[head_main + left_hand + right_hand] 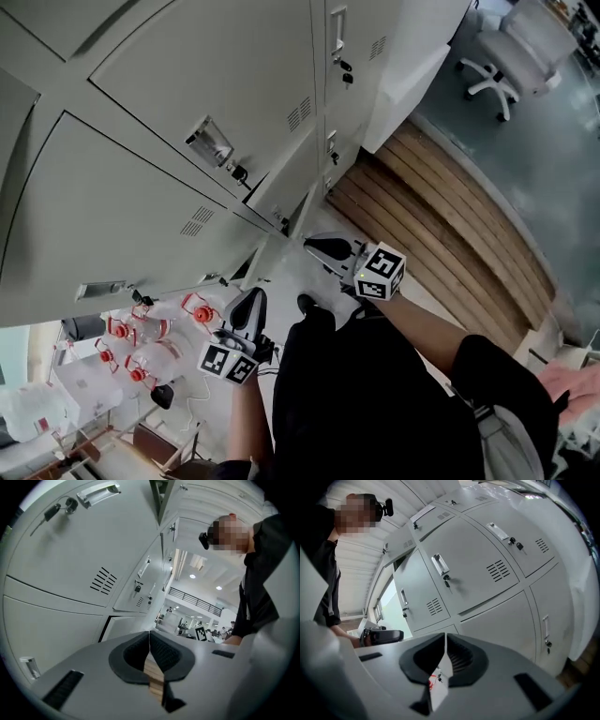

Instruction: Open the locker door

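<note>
Held before grey lockers (187, 131), the left gripper (149, 639) and right gripper (445, 641) each have fingers (165, 652) pressed fully together, gripping nothing.

legible text: none | signs: none — cube markers (381, 272) pattern only

Left gripper (149, 634) and right gripper (445, 637): held forward side by side, jaws pressed together, nothing between them.

Bare wood floor (441, 234) before the lockers (187, 84), red-capped bottles (141, 349) crowded near the lockers' foot, keys (240, 174) jutting from the lockers' doors, chair (514, 45) well apart from them
</note>
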{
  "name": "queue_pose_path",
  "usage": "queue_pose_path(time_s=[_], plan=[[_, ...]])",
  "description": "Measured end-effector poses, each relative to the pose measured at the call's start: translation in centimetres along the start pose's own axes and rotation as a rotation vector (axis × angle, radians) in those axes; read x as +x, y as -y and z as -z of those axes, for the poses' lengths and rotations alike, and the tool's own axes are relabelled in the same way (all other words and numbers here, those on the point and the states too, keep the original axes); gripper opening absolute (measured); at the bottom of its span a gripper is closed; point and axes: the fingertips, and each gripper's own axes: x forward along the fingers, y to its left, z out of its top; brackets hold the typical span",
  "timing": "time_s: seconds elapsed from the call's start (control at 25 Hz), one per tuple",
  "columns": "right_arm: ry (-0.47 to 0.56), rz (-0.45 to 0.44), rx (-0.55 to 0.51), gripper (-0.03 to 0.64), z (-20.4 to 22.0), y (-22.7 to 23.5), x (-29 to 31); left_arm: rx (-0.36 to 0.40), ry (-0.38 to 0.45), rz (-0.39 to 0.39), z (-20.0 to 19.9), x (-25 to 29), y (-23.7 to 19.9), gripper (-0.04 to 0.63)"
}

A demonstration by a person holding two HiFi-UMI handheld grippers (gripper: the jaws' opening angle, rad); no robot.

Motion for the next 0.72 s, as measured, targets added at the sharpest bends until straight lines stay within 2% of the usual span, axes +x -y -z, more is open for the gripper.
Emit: queue_pose_path(time_s=[0.12, 0.36, 0.72], plan=[[0.019, 0.040, 0.001, 0.014, 0.5, 1.4, 0.8, 0.014, -0.025, 0.044, -0.5, 0.6, -0.8, 0.017], [0.012, 0.076, -0.012, 0.030, 2.1, 3.6, 3.2, -0.010, -0.096, 0.085, 0.6, 0.8, -2.5, 0.017], [-0.084, 0.103, -0.031, 0.084, 6.9, 7.6, 7.2, 0.003, -0.166, 0.119, 0.9, 1.0, -3.6, 0.017]])
